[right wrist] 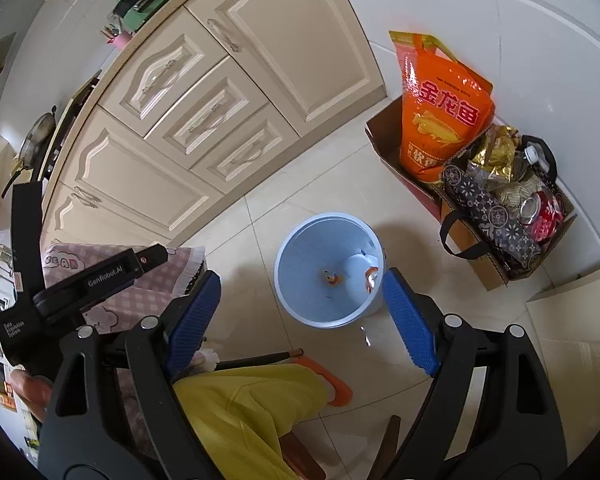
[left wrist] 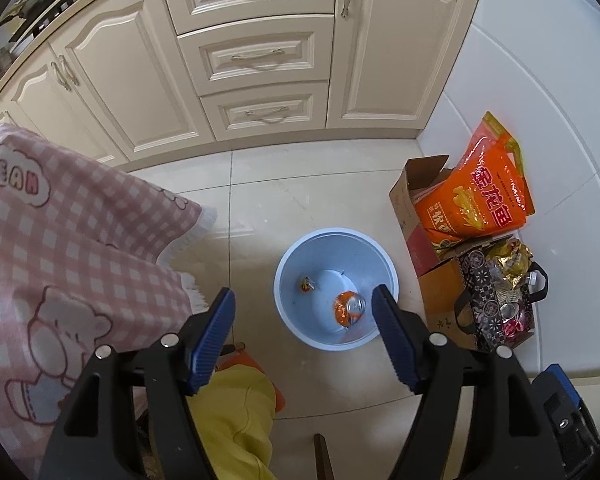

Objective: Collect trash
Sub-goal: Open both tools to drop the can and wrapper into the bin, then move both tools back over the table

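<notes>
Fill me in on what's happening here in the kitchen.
A person is collecting trash with a hand-held gripper in each hand. Both hang over a light blue bin on the tiled floor. The left hand-held gripper is open with nothing between its pads; an orange can and a small wrapper lie in the bin. The right hand-held gripper is open and empty too. More trash fills a patterned bag nearby.
</notes>
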`<state>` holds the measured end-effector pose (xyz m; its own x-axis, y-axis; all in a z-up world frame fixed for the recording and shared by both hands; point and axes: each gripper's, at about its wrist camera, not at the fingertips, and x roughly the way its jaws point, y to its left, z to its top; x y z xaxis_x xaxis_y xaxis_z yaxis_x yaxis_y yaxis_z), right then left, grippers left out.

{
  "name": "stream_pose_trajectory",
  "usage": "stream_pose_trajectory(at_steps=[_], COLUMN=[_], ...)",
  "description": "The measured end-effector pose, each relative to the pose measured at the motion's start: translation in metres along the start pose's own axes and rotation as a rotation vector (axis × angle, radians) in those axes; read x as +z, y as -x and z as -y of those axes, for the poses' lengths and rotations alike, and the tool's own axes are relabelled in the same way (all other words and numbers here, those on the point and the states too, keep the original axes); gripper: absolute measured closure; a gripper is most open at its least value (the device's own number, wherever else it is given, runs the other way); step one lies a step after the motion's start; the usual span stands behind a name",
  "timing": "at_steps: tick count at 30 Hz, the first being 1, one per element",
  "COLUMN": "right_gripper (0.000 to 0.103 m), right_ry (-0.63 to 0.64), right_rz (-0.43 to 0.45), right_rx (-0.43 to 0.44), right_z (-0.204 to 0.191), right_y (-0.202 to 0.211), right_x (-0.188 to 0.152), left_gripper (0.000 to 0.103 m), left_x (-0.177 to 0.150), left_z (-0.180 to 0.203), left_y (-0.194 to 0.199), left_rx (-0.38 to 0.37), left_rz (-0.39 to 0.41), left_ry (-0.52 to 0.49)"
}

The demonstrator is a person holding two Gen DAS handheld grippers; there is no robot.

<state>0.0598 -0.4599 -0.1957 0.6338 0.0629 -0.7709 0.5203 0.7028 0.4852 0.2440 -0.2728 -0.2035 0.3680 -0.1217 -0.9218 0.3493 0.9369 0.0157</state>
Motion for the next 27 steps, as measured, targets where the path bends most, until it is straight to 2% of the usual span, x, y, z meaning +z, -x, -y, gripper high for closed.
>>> stream_pose_trajectory(at_steps=[13, 27], right_gripper=[0.021, 0.021], right_ry=[0.080, 0.198], right_rz=[0.056, 0.116], right_rx=[0.017, 0.095], right_z=[-0.031, -0.089], right_y=[0.038, 0.080], right_x=[-0.012, -0.036], left_gripper=[0.033, 0.031], left_x=[-0.033, -0.071], left_z=[-0.011, -0.054], left_y=[0.046, 0.128], left_rx=[-0.020, -0.023], left_rz=[0.037, 0.163], left_ry=[-0.008, 0.045])
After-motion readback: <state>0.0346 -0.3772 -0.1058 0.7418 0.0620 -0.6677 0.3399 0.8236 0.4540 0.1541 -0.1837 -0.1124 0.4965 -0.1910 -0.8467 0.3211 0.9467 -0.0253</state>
